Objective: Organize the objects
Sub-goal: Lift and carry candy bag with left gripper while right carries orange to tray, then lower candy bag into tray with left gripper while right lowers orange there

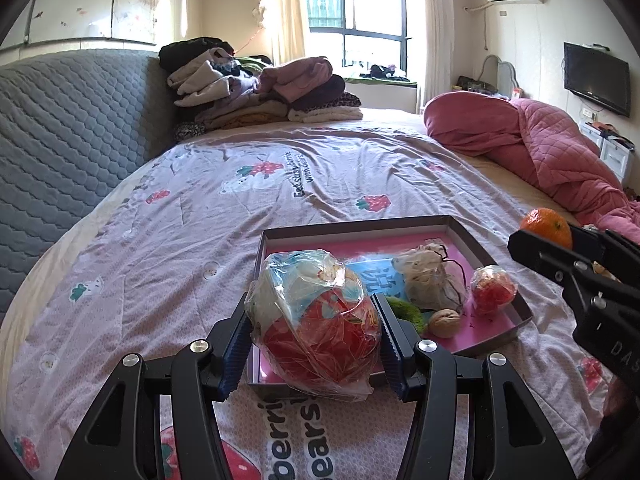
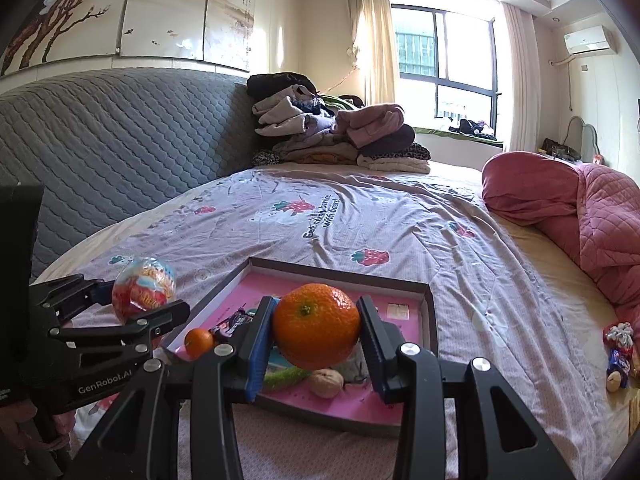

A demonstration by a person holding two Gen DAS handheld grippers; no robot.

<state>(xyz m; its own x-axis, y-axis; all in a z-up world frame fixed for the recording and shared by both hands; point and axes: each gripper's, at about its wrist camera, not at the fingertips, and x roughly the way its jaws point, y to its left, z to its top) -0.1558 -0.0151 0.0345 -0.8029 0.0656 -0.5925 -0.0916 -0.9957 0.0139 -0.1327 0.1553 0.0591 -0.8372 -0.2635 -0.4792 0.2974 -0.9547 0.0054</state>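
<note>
Your left hand-held gripper (image 1: 314, 330) is clamped on a wrapped ball (image 1: 316, 320), a round red, white and blue thing in crinkled clear plastic, with both blue pads pressing its sides. You hold it above the near end of the tray (image 1: 494, 258), which lies on the bed (image 1: 200, 208).

Your right hand-held gripper (image 2: 316, 334) grips an orange (image 2: 316, 330), stem end facing the camera, and it too hangs over the near part of the tray. In the left view that orange shows at the right edge, beyond the tray's right rim.

Inside the tray, on its pink floor, lie a walnut (image 1: 444, 322), a pale mesh pouch (image 1: 434, 276) with a dark drawstring, a small red wrapped ball (image 1: 493, 289) by the right wall, and a green fuzzy thing (image 1: 406, 310) partly hidden behind your left gripper's finger. The right view also shows a small orange (image 2: 199, 342) near the tray's left wall, next to a dark wrapper.

A few small items (image 2: 620, 354) lie loose on the bed, well apart from the tray, to its right. Folded clothes (image 1: 264, 92) are stacked at the head of the bed, and a pink quilt (image 1: 532, 140) is bunched along the bed's right side.
</note>
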